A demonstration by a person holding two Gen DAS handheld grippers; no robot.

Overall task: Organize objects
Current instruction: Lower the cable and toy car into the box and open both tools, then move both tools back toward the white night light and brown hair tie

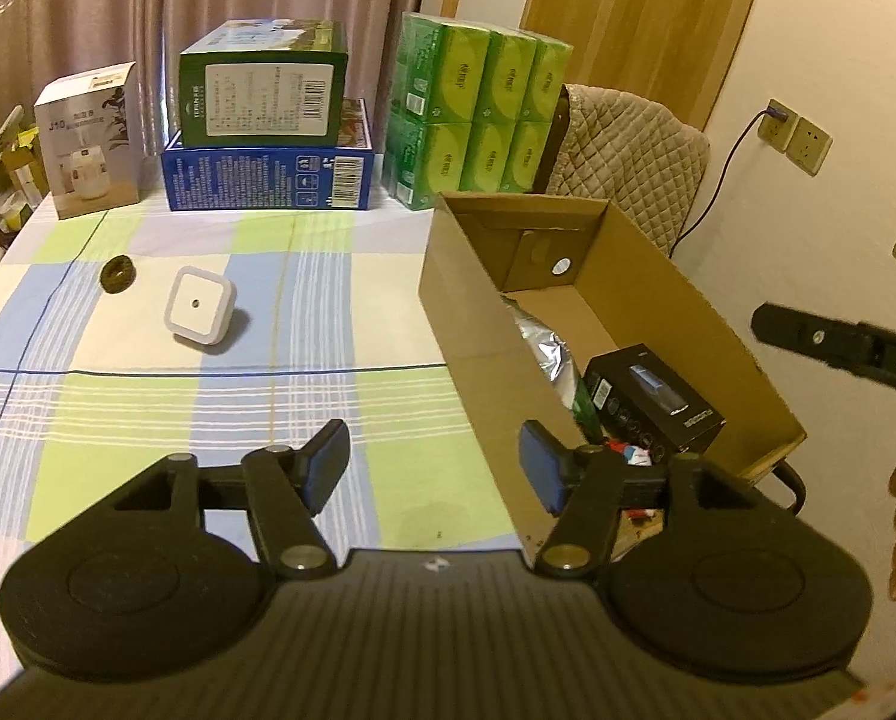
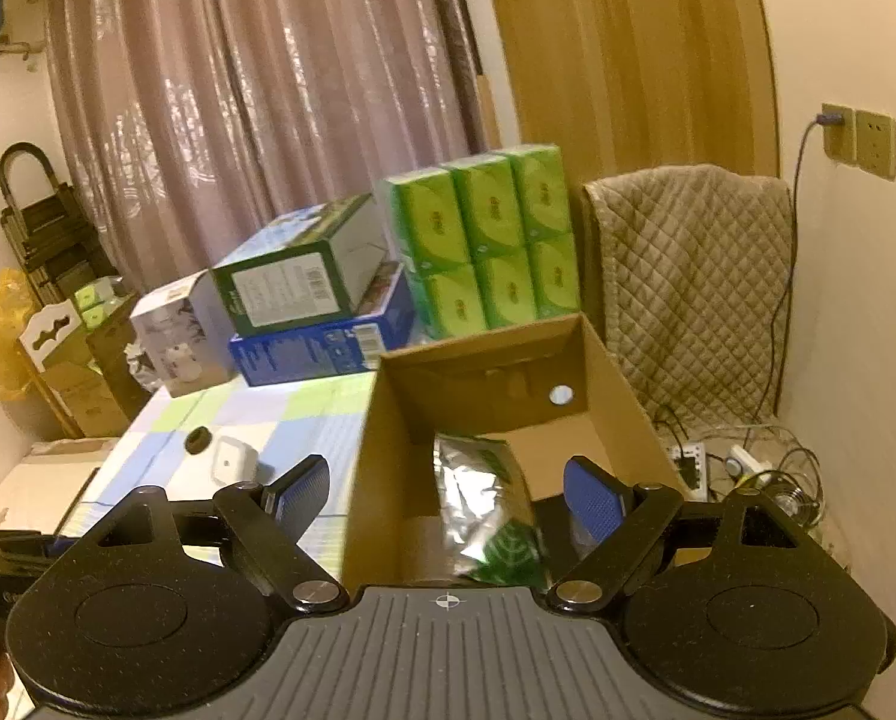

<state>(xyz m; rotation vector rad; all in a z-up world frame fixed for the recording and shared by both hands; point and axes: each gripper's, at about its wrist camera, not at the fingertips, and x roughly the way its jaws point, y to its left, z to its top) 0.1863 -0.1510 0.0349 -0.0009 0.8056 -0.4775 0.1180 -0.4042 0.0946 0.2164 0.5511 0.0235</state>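
An open cardboard box (image 1: 694, 324) (image 2: 619, 402) stands on the right of the checked tablecloth (image 1: 208, 408). Inside it lie a silver foil bag (image 1: 547, 351) (image 2: 478, 492) and a black product box (image 1: 652, 402). On the cloth to the left sit a white square night light (image 1: 199, 309) (image 2: 229, 462) and a small dark ring (image 1: 118, 273) (image 2: 198, 440). My left gripper (image 1: 436, 459) is open and holds nothing, hovering at the box's near left corner. My right gripper (image 2: 448, 492) is open over the box, with the foil bag below it untouched.
At the back stand a green carton (image 1: 262, 90) on a blue carton (image 1: 268, 177), a white carton (image 1: 91, 138) and green tissue packs (image 1: 478, 114). A chair with a quilted cover (image 1: 628, 144) is behind the box. Cables and a power strip (image 2: 742, 462) lie on the floor.
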